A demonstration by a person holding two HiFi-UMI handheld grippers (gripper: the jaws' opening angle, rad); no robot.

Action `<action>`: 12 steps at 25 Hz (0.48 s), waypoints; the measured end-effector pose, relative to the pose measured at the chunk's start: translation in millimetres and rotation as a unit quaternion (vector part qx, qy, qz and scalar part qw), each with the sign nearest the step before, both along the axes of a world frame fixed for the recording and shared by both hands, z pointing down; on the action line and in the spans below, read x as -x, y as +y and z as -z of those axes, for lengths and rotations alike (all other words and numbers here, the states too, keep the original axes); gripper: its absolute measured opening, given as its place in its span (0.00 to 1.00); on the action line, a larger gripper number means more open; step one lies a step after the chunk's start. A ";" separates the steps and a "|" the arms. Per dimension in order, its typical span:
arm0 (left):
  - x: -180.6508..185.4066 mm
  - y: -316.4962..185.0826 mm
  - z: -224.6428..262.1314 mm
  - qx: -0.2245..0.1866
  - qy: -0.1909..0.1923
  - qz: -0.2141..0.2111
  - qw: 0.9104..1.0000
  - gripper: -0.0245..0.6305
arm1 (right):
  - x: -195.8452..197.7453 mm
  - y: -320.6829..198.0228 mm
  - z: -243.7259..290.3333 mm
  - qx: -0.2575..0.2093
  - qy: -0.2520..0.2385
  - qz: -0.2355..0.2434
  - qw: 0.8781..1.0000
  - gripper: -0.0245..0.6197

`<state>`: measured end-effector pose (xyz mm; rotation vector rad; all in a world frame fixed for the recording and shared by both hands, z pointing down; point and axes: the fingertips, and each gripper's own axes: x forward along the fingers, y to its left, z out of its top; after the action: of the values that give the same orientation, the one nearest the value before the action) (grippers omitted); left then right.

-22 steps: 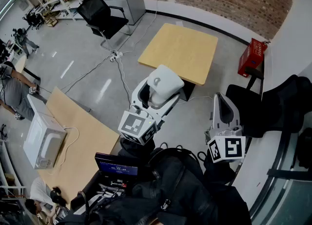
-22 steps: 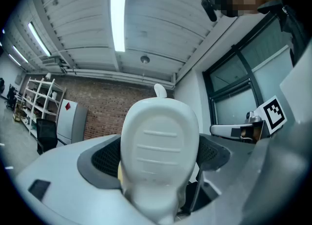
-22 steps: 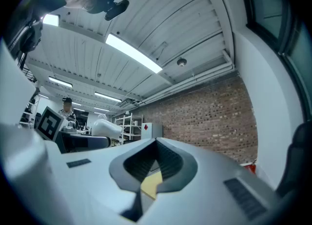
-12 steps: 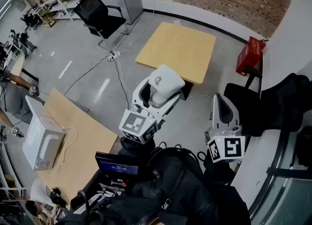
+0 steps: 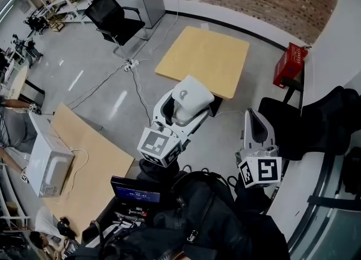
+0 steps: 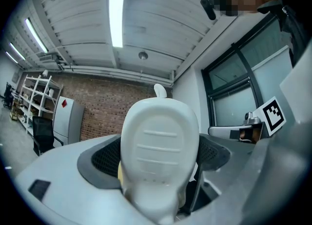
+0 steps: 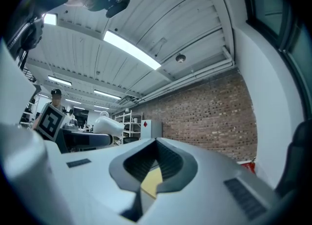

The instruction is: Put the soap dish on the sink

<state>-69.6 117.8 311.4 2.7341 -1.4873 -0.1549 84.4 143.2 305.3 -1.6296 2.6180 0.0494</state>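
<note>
Soap dish [image 5: 192, 94] being clamped between widely spread jaws of left tool [image 5: 181, 106], right tool [image 5: 255, 119] just beside holding its jaws together, empty.

Floor [image 5: 96, 67]: grey concrete was seen spread out below and ahead of both pairs of jaws.
Square wooden table [image 5: 206, 58]: stood on the floor, just beyond the jaws of the left gripper [image 5: 190, 100].
Long wooden table [image 5: 96, 168]: was set to the left of those jaws and nearer than them; a white box-shaped appliance [image 5: 49, 166] was placed on it.
Black chair [image 5: 115, 16]: was seen on the floor, far ahead and left of the jaws.
Cables [image 5: 135, 84]: were laid across the floor, left of the jaws.
Red crate [image 5: 291, 64]: stood ahead and right of the jaws of the right gripper [image 5: 256, 117].
</note>
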 end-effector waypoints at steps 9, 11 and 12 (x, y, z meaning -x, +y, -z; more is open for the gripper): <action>-6.8 -14.6 -7.0 -0.004 -0.003 0.012 1.000 0.73 | -13.1 -13.1 -10.2 0.007 -0.008 0.007 1.000 0.05; -9.8 -17.6 -9.3 -0.001 -0.004 0.013 1.000 0.73 | -17.0 -15.5 -13.9 0.011 -0.007 0.007 1.000 0.05; -11.5 -19.5 -10.9 -0.001 -0.005 0.014 1.000 0.73 | -19.5 -17.1 -15.7 0.013 -0.007 0.007 1.000 0.05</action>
<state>-58.0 98.3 322.3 2.7206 -1.5284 -0.1439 103.9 126.1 321.0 -1.6132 2.6298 0.0031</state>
